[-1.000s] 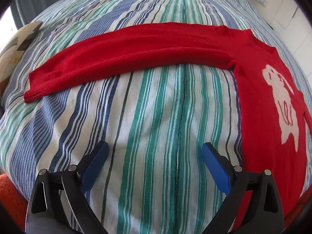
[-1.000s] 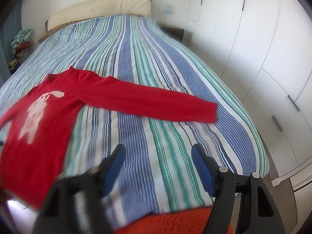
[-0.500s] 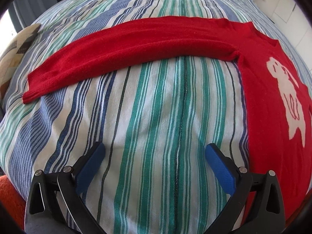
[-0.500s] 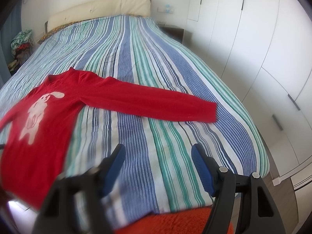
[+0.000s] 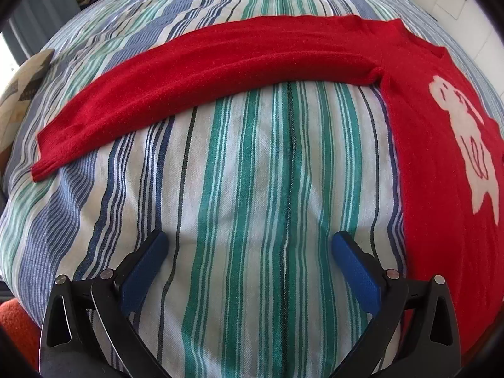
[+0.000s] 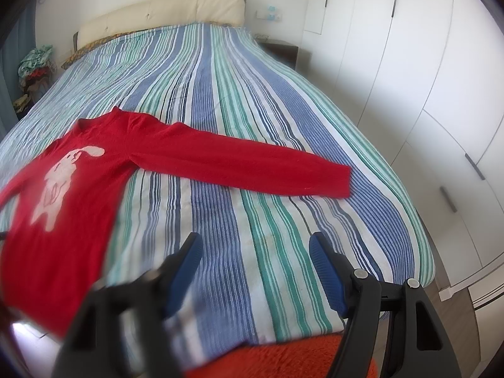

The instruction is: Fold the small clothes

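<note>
A small red sweater [image 5: 434,195] with a white animal motif lies flat on the striped bedspread [image 5: 252,189]. One long sleeve [image 5: 201,75] stretches out to the left in the left wrist view. The other sleeve [image 6: 239,163] reaches right in the right wrist view, beside the sweater body [image 6: 63,214]. My left gripper [image 5: 250,245] hovers open above bare bedspread, below the sleeve and left of the body. Open too, my right gripper [image 6: 255,252] hangs over the bedspread [image 6: 252,94] near the foot edge, with nothing between its blue pads.
An orange fuzzy surface [image 6: 283,359] lies below the bed's foot edge. White wardrobe doors [image 6: 425,78] line the right side. A cream headboard [image 6: 163,12] stands at the far end, with a pile of clothes [image 6: 34,63] at far left. A patterned cushion [image 5: 22,94] sits left.
The left wrist view has closed in slightly on the sleeve and rolled a little. The right gripper has stayed still. Both grippers remain open.
</note>
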`<state>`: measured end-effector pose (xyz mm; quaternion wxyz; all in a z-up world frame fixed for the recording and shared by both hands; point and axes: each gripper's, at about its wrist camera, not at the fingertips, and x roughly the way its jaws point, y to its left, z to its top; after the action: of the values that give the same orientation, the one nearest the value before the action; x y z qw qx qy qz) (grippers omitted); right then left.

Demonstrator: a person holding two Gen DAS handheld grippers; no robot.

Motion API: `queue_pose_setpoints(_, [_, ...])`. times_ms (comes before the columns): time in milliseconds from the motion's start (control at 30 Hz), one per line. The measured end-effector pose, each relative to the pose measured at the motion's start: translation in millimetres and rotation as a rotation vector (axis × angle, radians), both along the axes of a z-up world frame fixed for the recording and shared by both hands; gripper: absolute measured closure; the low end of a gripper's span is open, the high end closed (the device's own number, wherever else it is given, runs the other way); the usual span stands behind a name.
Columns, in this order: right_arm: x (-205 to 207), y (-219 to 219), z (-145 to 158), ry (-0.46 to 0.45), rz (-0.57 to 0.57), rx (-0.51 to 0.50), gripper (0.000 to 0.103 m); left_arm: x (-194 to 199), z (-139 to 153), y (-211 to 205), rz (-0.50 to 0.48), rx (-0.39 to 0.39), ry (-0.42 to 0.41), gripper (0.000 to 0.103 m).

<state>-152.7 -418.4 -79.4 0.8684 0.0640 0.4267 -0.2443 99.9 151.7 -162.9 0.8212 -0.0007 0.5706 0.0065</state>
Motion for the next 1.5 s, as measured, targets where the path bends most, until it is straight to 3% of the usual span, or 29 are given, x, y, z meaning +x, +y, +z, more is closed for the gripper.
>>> queue_pose_setpoints(333, [-1,0,1,-0.005,0.001,0.01,0.032,-17,19,-3,-0.003,-0.029,-0.048,0.001])
queue_pose_setpoints(767, [-2,-1,2,-0.002,0.003,0.003,0.032,-32,81,-10,-0.029,-0.047,-0.322,0.001])
queue_pose_setpoints(1133, [4,-1,-2,0.037,0.012,0.007,0.032,-36,72,3,0.009,-0.013,-0.354,0.001])
queue_pose_setpoints(1200, [9,-8,-5,0.049,0.034,0.08,0.032,-35,73,10,0.034,-0.024,-0.359,0.001])
queue_pose_setpoints(1267, [9,-28,-3,0.004,0.03,0.203,0.032,-35,74,15,0.057,-0.032,-0.369,0.001])
queue_pose_setpoints(1400, [1,-91,18,-0.223,-0.137,0.404,0.032,-34,70,16,0.072,-0.023,-0.376,0.001])
queue_pose_setpoints(1500, [0,-137,6,-0.337,-0.276,0.596,0.032,-33,68,17,0.085,-0.018,-0.377,0.001])
